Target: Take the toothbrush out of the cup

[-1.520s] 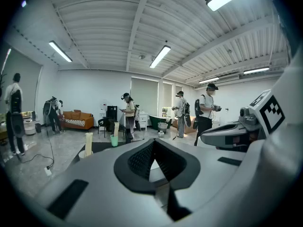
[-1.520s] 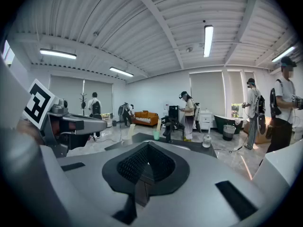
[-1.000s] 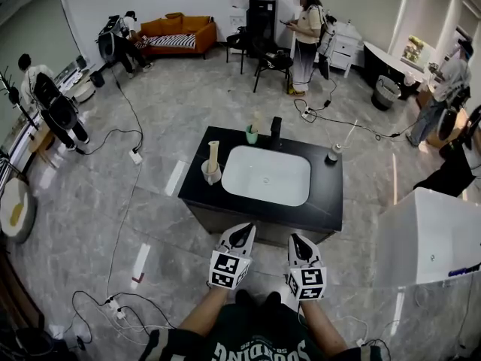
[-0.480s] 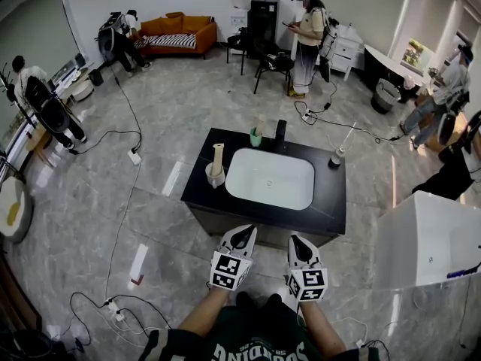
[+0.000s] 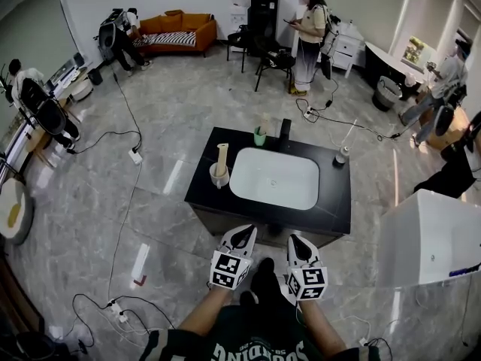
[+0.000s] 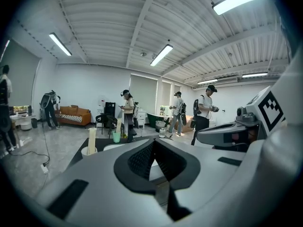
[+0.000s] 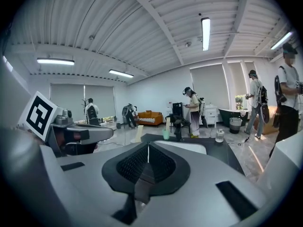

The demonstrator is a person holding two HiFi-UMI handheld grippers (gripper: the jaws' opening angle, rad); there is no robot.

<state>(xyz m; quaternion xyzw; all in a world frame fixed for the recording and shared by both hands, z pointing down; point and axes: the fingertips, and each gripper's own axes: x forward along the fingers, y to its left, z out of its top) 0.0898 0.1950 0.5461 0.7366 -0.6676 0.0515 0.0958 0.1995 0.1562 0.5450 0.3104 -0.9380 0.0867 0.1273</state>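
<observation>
Short of the sink counter (image 5: pixel 334 201), left gripper (image 5: pixel 242 232) and right gripper (image 5: pixel 294 239) both closed, empty; reaching in unopened could knock green cup (image 5: pixel 260 137) over, toothbrush (image 7: pixel 168 123) included.

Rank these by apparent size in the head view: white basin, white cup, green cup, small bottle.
1. white basin
2. white cup
3. green cup and small bottle look alike; I cannot rank them.

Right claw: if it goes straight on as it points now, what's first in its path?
Probably the white sink basin in the black counter, just ahead of the right claw; depth is unclear.
</observation>
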